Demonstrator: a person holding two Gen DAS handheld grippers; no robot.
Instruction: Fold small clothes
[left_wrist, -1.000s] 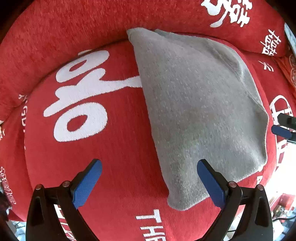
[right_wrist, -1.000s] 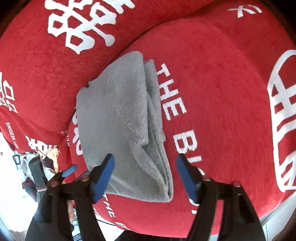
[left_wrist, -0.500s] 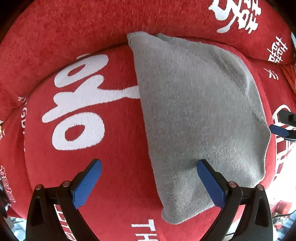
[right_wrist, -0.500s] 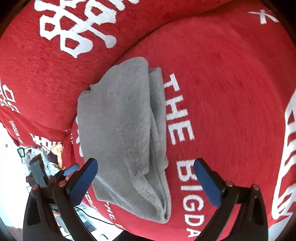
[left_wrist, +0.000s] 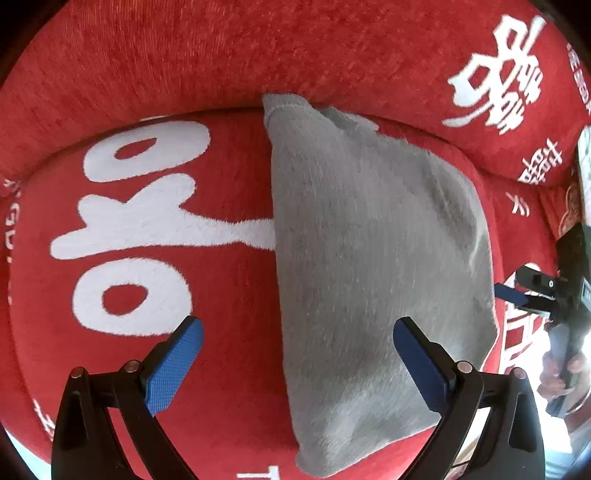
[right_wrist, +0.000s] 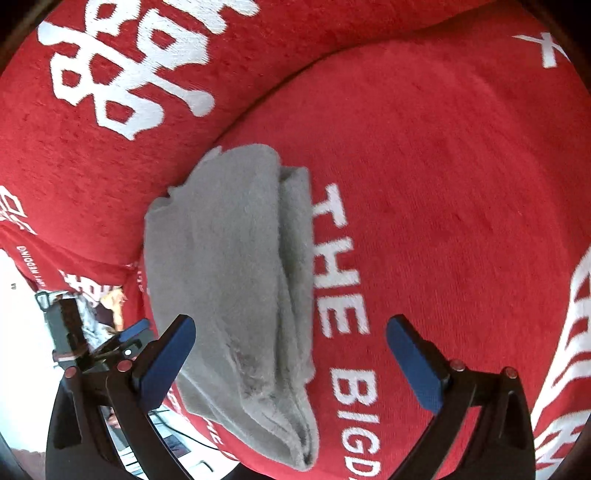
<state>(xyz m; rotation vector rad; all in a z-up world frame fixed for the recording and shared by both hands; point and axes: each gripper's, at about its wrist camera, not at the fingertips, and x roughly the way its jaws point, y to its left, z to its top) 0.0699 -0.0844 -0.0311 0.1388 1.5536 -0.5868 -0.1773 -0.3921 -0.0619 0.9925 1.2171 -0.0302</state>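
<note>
A red seat cushion (left_wrist: 221, 376) with white woven lettering fills both views, backed by a second red cushion (left_wrist: 258, 51) along the far side. One folded grey fleece garment (left_wrist: 369, 266) lies on the seat cushion, its far corner touching the back cushion. The left wrist view shows its broad, smooth top face; the right wrist view shows its stacked layered edges (right_wrist: 295, 435) beside the words "THE BIG". Two devices are present. The left hand-held gripper (left_wrist: 295, 365) hangs wide apart above the garment's near edge, holding nothing. The right hand-held gripper (right_wrist: 291, 365) is likewise spread wide, straddling the garment's end without touching it; the left view catches it beyond the garment's right edge (left_wrist: 517, 295).
</note>
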